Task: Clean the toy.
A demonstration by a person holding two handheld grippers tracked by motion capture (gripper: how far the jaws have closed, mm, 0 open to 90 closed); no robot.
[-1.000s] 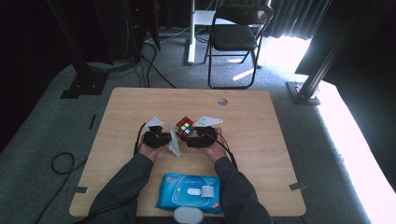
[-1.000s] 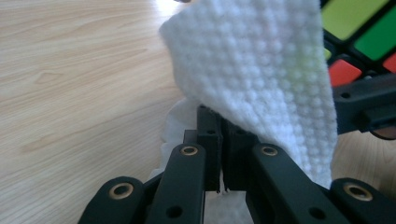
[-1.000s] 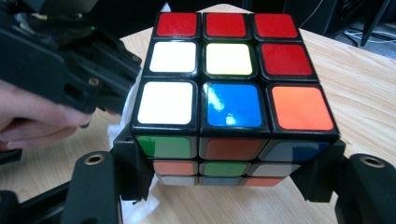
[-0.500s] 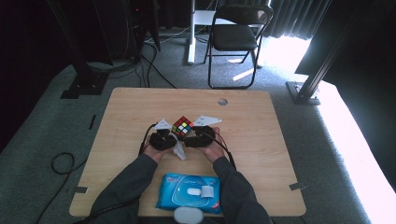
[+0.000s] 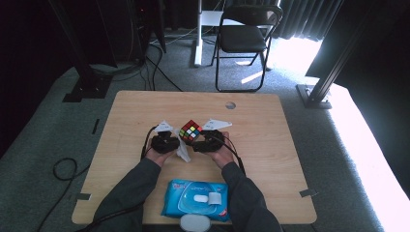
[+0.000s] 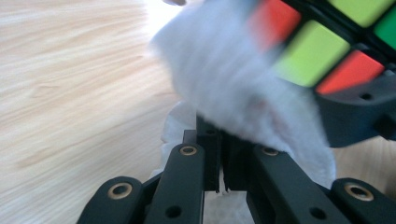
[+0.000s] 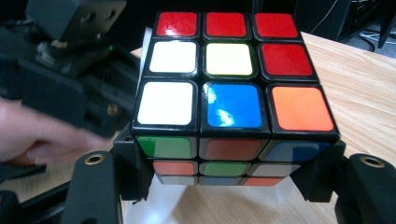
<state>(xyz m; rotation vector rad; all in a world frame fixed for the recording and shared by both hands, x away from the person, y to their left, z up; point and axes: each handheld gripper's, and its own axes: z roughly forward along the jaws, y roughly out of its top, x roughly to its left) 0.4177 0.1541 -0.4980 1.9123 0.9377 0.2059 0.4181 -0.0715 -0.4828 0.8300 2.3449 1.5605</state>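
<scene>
Multicoloured cube (image 7: 233, 98) sits clamped in the right tool (image 7: 229, 186), off the table (image 5: 270, 140).

A light wooden tabletop (image 5: 270, 140) fills the centre of the frame, with a small round hole (image 5: 230, 105) near its far edge. A blue pack of wet wipes (image 5: 196, 199) lies at the bottom centre, close to the near edge. Beyond the tabletop, at top centre, a black folding chair (image 5: 245, 38) stands on grey carpet (image 5: 48, 121). Black cables (image 5: 63, 169) trail across the floor at left.
</scene>
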